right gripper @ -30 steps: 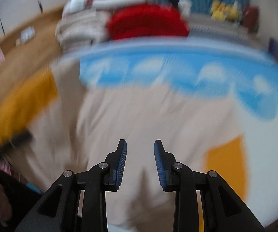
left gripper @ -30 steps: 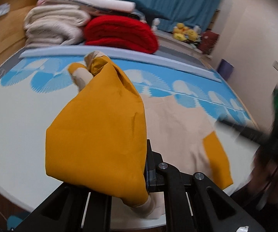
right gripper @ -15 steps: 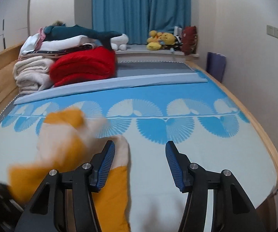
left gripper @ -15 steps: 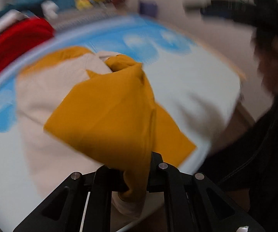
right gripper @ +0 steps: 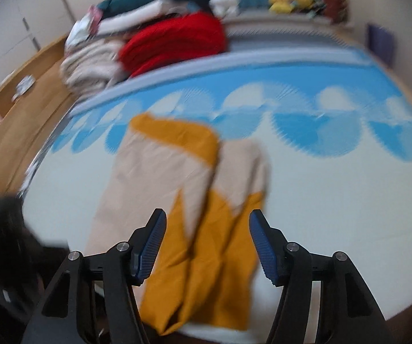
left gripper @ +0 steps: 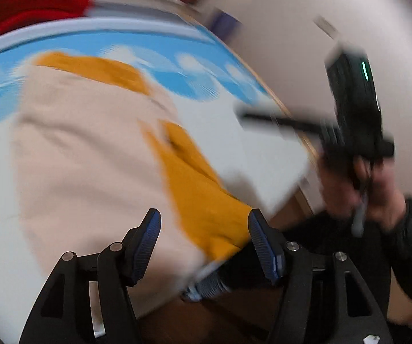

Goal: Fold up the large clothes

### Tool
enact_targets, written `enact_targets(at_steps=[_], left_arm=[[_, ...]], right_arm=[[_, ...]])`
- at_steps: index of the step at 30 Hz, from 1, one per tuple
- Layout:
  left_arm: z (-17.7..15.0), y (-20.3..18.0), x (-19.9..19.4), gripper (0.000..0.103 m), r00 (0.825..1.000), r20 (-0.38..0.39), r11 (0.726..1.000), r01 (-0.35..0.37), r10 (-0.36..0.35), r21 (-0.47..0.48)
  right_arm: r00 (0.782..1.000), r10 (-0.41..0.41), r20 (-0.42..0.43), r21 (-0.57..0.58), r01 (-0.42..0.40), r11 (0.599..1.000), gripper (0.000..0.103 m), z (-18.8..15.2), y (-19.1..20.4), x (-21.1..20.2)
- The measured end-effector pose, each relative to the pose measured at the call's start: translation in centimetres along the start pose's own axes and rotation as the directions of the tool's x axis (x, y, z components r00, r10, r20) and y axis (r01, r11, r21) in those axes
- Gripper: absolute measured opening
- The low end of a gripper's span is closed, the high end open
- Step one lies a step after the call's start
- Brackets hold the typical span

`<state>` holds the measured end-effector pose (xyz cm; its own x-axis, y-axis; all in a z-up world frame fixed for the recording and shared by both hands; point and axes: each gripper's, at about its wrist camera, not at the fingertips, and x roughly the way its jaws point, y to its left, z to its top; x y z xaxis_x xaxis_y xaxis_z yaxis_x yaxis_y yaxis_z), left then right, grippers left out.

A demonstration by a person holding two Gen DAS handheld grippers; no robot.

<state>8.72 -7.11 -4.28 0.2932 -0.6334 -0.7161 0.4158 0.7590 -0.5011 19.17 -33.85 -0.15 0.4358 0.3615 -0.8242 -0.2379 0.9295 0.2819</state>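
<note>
A beige cloth garment with mustard-yellow sleeves (right gripper: 177,189) lies flat, partly folded, on the bed's blue-and-white patterned sheet (right gripper: 335,177), near its front edge. The left gripper (left gripper: 204,243) has just been opening; its jaws stand spread above the yellow sleeve, pinching nothing. The right gripper (right gripper: 207,246) has also just been opening and hangs spread over the garment's yellow end, empty.

Right hand-held gripper (right gripper: 207,246) at lower centre of the frame, jaws just opened apart, nothing pinched between them. Beyond the fingertips a beige and mustard garment (right gripper: 177,189) lies partly folded on the blue-patterned bed (right gripper: 335,172). Red blanket (right gripper: 177,44) and stacked bedding (right gripper: 91,63) at upper left.
</note>
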Motion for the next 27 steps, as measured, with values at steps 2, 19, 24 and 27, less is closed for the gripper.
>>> enact_targets(at_steps=[2,19,24,27], left_arm=[[0.0,1.9,-1.1,0.057,0.992,0.044,0.991,-0.119,0.122,-0.069],[-1.5,8.4,-3.1,0.057,0.939,-0.029,0.883,-0.333,0.343,-0.332],[-1.6,6.9,-1.8,0.058,0.969,-0.069,0.936,-0.246,0.236,-0.253],[-2.4,6.0,0.1,0.058,0.966,-0.162,0.957,-0.228,0.2,-0.181]], right_arm=[[0.997,0.035,-0.075,-0.021,-0.037,0.999,0.062,-0.4,1.0,1.9],[0.967,0.097,-0.234,0.024,-0.094,0.995,0.003,-2.2,1.6,5.9],[0.991,0.108,-0.083,0.164,-0.093,0.982,0.002,-2.7,-3.6,0.5],[0.969,0.028,-0.244,0.194,0.021,0.981,0.002,-5.2,-6.3,3.2]])
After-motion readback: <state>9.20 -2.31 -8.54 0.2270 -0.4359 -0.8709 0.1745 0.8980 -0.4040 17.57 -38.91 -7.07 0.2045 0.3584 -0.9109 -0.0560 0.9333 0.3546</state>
